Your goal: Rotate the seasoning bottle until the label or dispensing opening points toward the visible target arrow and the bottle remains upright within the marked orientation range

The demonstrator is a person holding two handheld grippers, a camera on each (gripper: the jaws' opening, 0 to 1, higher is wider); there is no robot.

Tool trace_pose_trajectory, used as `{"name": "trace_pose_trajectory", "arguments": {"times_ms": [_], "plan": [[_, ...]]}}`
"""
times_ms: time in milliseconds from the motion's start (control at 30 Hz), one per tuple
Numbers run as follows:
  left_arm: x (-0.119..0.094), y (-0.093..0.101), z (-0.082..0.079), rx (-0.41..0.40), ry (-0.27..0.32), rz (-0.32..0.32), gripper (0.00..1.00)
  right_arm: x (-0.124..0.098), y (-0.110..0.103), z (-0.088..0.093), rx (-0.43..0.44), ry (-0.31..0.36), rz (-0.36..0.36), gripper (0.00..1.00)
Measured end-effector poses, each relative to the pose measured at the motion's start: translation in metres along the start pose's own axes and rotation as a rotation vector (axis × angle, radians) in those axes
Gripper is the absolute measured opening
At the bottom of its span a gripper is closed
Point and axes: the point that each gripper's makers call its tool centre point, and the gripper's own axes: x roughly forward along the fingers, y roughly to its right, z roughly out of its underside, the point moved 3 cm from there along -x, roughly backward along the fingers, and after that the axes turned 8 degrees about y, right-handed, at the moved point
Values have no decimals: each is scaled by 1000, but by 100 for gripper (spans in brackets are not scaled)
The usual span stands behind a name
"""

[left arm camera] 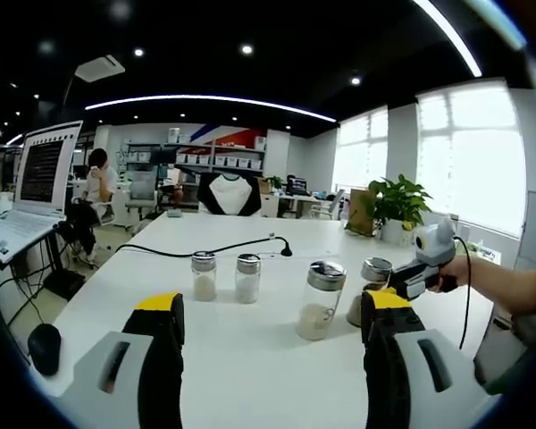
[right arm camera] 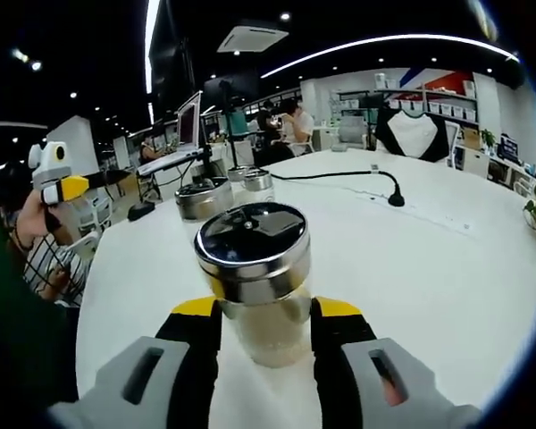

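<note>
Right gripper (right arm camera: 266,326): jaws clamped on either side of the glass body of an upright seasoning bottle (right arm camera: 257,277) with a steel cap, standing on the white table (right arm camera: 411,268), whose far side lies bare up to a black cable (right arm camera: 339,175). Left gripper (left arm camera: 272,326): jaws apart and holding nothing, poised above open tabletop nearer than a row of three other shakers (left arm camera: 247,279), well inside the table's curved edge.
</note>
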Motion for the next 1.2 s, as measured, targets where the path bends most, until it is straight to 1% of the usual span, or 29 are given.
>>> {"name": "trace_pose_trajectory", "arguments": {"times_ms": [67, 200, 300, 467, 600, 767, 833, 867, 900, 967, 1000, 1033, 1100, 1167, 1200], "plan": [[0, 0, 0, 2, -1, 1, 86, -1, 0, 2, 72, -8, 30, 40], [1, 1, 0, -1, -1, 5, 86, -1, 0, 2, 82, -1, 49, 41], [1, 2, 1, -1, -4, 8, 86, -3, -1, 3, 115, 1, 72, 41], [1, 2, 3, -6, -6, 5, 86, -7, -7, 2, 125, 6, 101, 49], [1, 2, 4, -8, -6, 7, 86, -9, -11, 2, 150, 14, 165, 52], [1, 3, 6, -13, -9, 7, 86, -10, -13, 4, 187, 12, 271, 52], [1, 3, 7, -15, -13, 8, 86, -8, -18, 2, 199, 26, 298, 53], [1, 3, 7, -14, -13, 10, 86, -8, -17, 2, 200, 24, 323, 54], [1, 3, 6, -13, -12, 12, 86, -8, -17, 3, 187, 18, 364, 55], [1, 3, 4, -9, -8, 12, 86, -10, -14, 1, 181, 30, 440, 54], [1, 3, 4, -9, -7, 11, 86, -10, -16, -2, 139, 29, 453, 55], [1, 2, 4, -9, -5, 9, 86, -7, -20, -1, 140, 23, 446, 55], [0, 2, 4, -7, -6, 8, 86, -4, -24, 1, 158, 0, 462, 60], [0, 2, 4, -9, -7, 12, 86, -3, -27, 4, 169, -41, 485, 61], [0, 3, 5, -11, -7, 13, 86, -2, -28, 2, 173, -34, 496, 61]]}}
